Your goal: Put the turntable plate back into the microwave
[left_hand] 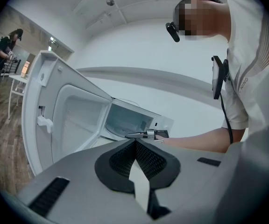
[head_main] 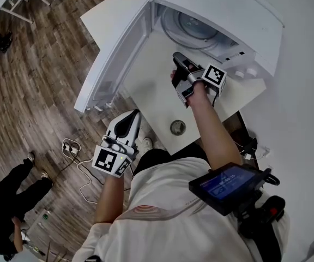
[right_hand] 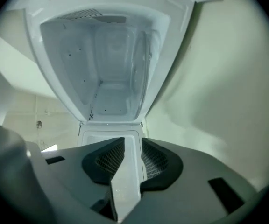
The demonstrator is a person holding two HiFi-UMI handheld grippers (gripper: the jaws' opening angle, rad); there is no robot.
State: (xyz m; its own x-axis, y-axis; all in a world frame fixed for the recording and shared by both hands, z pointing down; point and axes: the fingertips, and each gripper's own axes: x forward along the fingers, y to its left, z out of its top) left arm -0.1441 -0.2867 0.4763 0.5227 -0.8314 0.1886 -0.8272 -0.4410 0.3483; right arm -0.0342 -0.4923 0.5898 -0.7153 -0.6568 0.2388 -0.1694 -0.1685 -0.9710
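Turntable plate [head_main: 194,27] appeared seated in the microwave [head_main: 244,10] cavity, at 12 o'clock from the right gripper [head_main: 180,60], whose jaws were apart and empty, while the left gripper [head_main: 131,118] was closed on nothing; probably glass, so heavy, stiff, slick and breakable, best pinched at the rim.

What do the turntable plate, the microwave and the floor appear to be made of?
The turntable plate looks like clear glass: see-through, with ring-shaped glints, in the cavity. The microwave is smooth, white, slightly glossy; painted metal or plastic, I cannot tell which. The floor shows brown grained planks, matte: wood or wood-look laminate.
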